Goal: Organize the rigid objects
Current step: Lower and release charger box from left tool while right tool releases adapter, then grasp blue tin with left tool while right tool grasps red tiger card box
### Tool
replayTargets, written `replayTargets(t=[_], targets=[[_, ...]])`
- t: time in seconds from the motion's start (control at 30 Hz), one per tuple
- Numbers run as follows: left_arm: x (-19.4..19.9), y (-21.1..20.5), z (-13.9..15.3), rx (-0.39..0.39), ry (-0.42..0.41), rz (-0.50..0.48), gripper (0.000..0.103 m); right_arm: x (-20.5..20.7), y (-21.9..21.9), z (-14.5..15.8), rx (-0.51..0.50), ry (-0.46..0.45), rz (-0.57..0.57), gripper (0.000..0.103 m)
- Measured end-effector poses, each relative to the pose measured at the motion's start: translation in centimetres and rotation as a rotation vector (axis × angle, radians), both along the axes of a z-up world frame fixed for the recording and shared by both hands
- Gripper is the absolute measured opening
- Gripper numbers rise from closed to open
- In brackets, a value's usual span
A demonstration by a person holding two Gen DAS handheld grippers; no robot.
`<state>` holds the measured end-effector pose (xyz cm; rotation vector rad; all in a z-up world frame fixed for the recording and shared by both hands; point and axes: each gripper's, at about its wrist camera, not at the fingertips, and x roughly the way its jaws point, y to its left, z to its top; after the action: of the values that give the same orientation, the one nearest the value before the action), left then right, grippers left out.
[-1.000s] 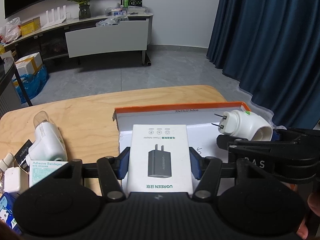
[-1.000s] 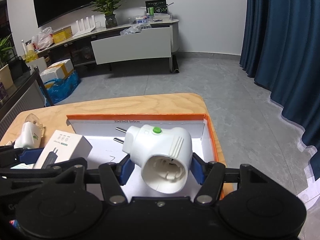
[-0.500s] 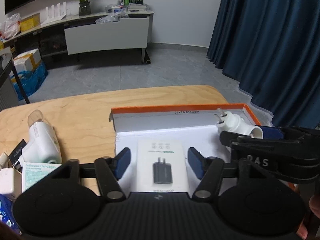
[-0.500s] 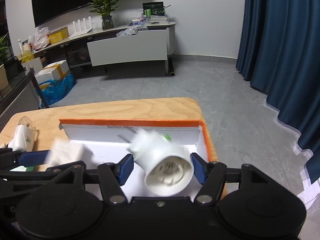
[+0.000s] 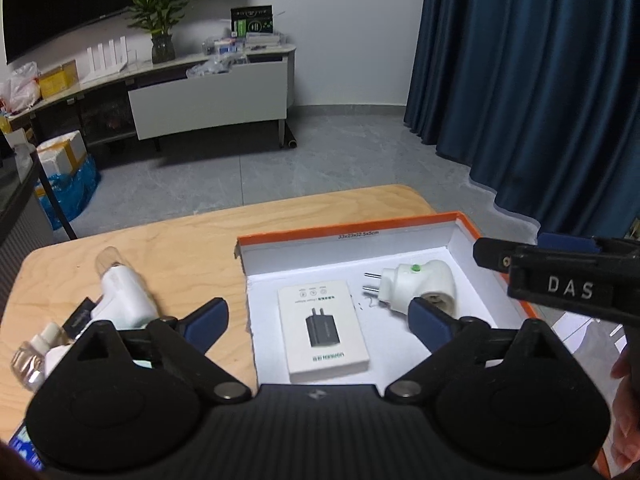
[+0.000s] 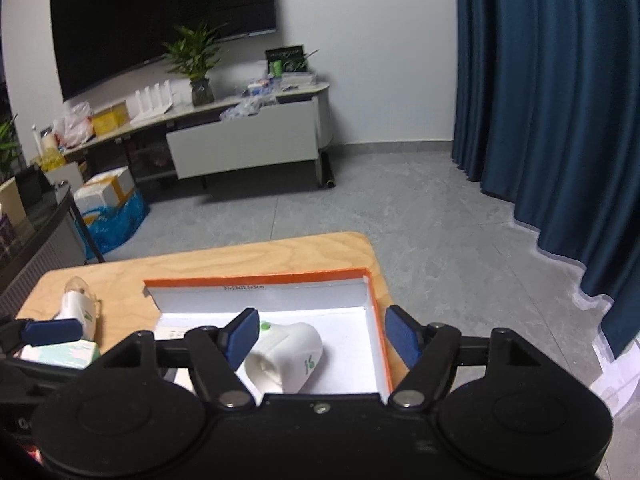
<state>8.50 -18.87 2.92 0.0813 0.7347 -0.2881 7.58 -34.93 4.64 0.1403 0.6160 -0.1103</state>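
Change since a second ago: both items have left the jaws and now lie in the box; both grippers have drawn back and up from them.
Left gripper (image 5: 318, 322): jaws spread wide and opening; the charger box lies below and between them, untouched by either blue pad.
Right gripper (image 6: 324, 334): jaws wide and opening; the plug adapter lies under the left pad, apart from it.
Charger box (image 5: 323, 334): flat on the white floor of the tray, printed face up, in its left half.
Plug adapter (image 5: 416, 286): on its side just right of the charger box, two pins pointing toward that box, green button on top, socket end facing the camera.
Orange-edged box (image 5: 348, 229): open, on the right part of the wooden table (image 5: 176, 248).
Left of the box: a white handheld device (image 5: 122, 298) with a clear tip, a small clear bottle (image 5: 30, 360), and a bandage packet (image 6: 60, 354), all on the table.
Person: fingertips (image 5: 624, 412) at the right edge of the left view.
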Motion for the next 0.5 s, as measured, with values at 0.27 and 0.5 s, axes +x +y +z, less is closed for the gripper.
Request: replayTargets(t=[0.27,0.5], targets=[[-3.0,2.0,0.6,-0.005,-0.030,0.004,0.100,-4.1,1.7,0.4,0.006,0.005,0.012,0.084],[-4.9,5.4,-0.4,-0.010,0.003,0.029,0.100,-6.7,4.9,-0.7,0.043,0.045,0.067,0.084]])
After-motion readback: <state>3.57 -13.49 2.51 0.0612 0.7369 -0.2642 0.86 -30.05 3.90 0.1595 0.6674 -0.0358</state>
